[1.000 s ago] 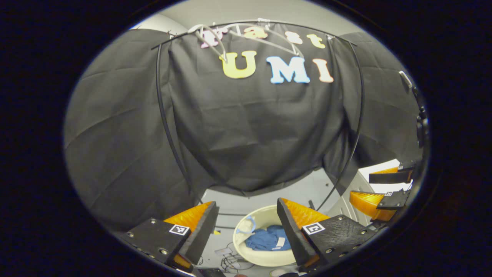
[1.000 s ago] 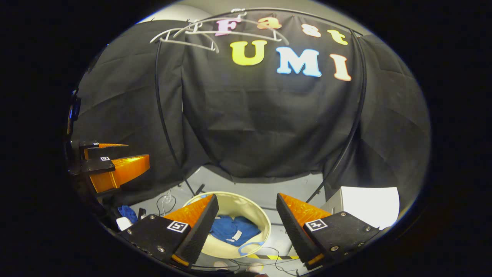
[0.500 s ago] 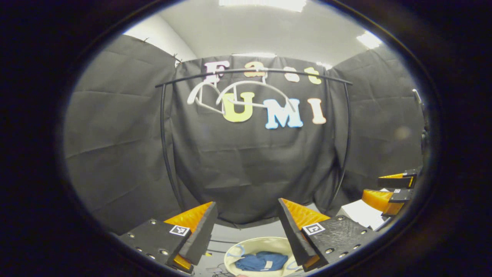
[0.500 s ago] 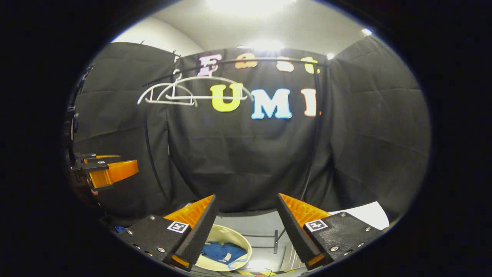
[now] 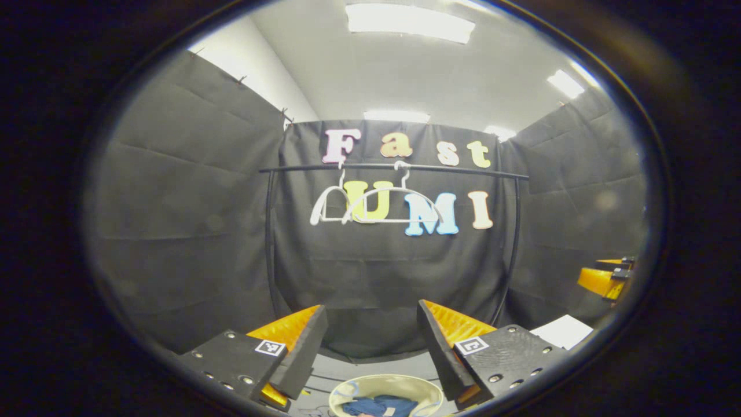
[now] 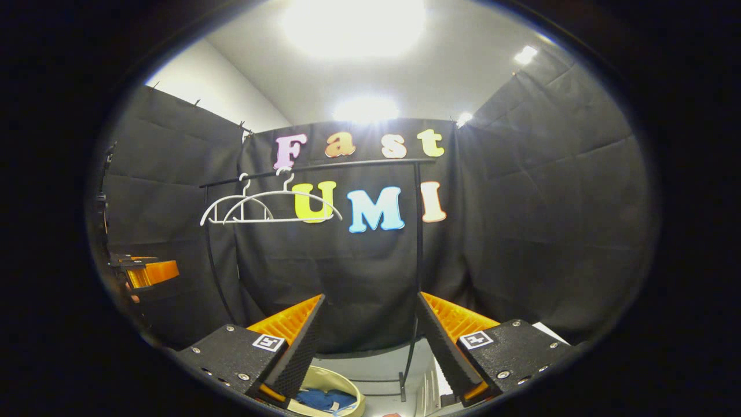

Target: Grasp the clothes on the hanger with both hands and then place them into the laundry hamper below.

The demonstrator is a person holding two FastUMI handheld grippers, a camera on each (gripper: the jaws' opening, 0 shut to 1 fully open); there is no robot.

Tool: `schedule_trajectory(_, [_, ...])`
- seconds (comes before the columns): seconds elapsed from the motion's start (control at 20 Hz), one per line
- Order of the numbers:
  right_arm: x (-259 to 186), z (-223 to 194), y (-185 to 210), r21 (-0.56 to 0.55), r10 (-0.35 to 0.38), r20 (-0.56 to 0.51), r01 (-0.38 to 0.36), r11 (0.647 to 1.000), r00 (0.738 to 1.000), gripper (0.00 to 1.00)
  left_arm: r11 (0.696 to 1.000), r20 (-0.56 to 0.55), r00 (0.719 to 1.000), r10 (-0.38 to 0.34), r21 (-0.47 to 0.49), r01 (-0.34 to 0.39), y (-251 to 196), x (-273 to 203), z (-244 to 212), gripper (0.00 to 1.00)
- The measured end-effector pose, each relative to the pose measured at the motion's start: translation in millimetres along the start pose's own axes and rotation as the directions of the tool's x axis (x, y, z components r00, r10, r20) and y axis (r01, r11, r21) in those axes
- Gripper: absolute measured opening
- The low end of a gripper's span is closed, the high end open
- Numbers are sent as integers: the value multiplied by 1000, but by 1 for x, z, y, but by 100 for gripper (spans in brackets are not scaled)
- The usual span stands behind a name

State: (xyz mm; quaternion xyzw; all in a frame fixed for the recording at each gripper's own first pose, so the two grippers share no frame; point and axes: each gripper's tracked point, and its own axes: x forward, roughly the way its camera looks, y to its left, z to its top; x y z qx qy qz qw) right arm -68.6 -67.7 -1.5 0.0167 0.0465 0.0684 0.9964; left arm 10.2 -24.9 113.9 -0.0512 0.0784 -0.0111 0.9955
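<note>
Blue clothes (image 5: 373, 406) already lie in the hamper (image 5: 386, 384) on the floor, low between your left gripper's (image 5: 370, 341) fingers; in the right gripper view the same clothes (image 6: 324, 399) sit in the hamper (image 6: 340, 387) just past the right gripper (image 6: 370, 341). Both grippers stand spread wide, nothing between the fingers. Two white hangers (image 5: 370, 204) hang bare on the black rail (image 5: 393, 168), well apart from both grippers. The drop looks done.

Risks from here, as judgement:
- Reaching again for the hangers would knock them along or off the rail; nothing is left on them to grasp.
- Lowering either gripper without looking could catch the hamper rim and tip it.
- Your right gripper is at the far edge of the left gripper view (image 5: 605, 278); swinging inward could clash the two.
</note>
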Motion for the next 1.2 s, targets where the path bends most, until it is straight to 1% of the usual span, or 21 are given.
schedule_trajectory(0.1, [-11,5,-10,1,-24,25,24,1000,999,94,1000,13,1000,21,-4,-21,5,-1,4,90])
schedule_trajectory(0.2, [-19,7,-13,19,-33,30,32,999,999,93,999,29,998,49,2,-49,13,-9,13,90])
schedule_trajectory(0.3, [-25,10,-16,17,-37,39,37,999,999,93,997,47,996,72,24,-73,21,-22,22,90])
schedule_trajectory(0.35, [-28,12,-18,11,-40,44,39,999,998,92,996,56,995,77,42,-79,22,-28,26,90])
schedule_trajectory(0.4, [-29,14,-18,4,-39,52,39,999,998,94,995,64,995,81,58,-85,23,-37,29,90])
schedule_trajectory(0.45, [-29,15,-19,-5,-41,59,42,999,997,92,994,65,995,80,67,-85,23,-42,31,90])
schedule_trajectory(0.55, [-30,16,-19,-17,-45,67,46,999,997,94,993,69,994,82,76,-87,22,-43,34,90])
schedule_trajectory(0.9, [-29,17,-15,-28,-46,87,49,998,995,94,992,77,993,92,74,-98,24,-51,35,90])
schedule_trajectory(1.2, [-18,20,-15,-19,-44,102,46,999,994,94,992,89,992,95,71,-101,22,-51,35,89])
